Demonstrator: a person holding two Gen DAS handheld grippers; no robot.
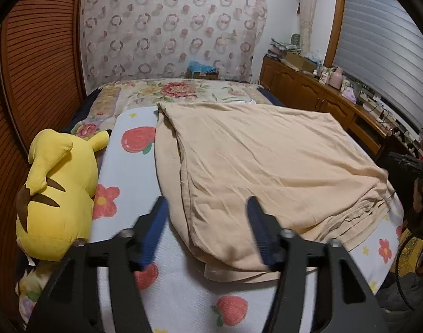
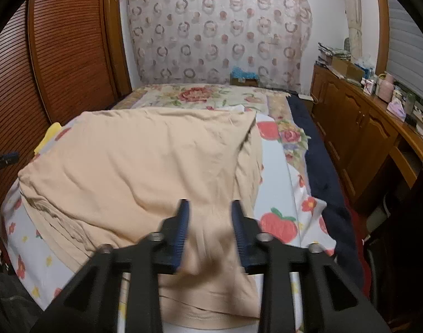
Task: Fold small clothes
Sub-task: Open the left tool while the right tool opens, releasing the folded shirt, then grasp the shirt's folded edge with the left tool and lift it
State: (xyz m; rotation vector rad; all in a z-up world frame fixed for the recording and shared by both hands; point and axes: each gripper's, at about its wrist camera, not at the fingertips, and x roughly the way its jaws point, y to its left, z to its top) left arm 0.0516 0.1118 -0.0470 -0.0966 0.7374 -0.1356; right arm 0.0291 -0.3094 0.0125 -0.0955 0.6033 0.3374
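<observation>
Lying beneath both spread claws, left claw (image 1: 207, 204) and right claw (image 2: 210, 206) (neither pinching anything), is the beige cloth (image 1: 266, 161).

A yellow Pikachu plush (image 1: 58, 194) is crowding the bed's left edge; a wooden cabinet (image 2: 358, 127) is apparently hemming the right side.

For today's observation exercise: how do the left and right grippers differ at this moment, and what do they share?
The left gripper has its jaws spread wide; the right gripper has them closer together, though still open. The left straddles the beige garment's near left edge, one finger over the strawberry-print sheet; the right sits wholly over the beige fabric. Both have blue pads, black frames, and grip nothing.
</observation>
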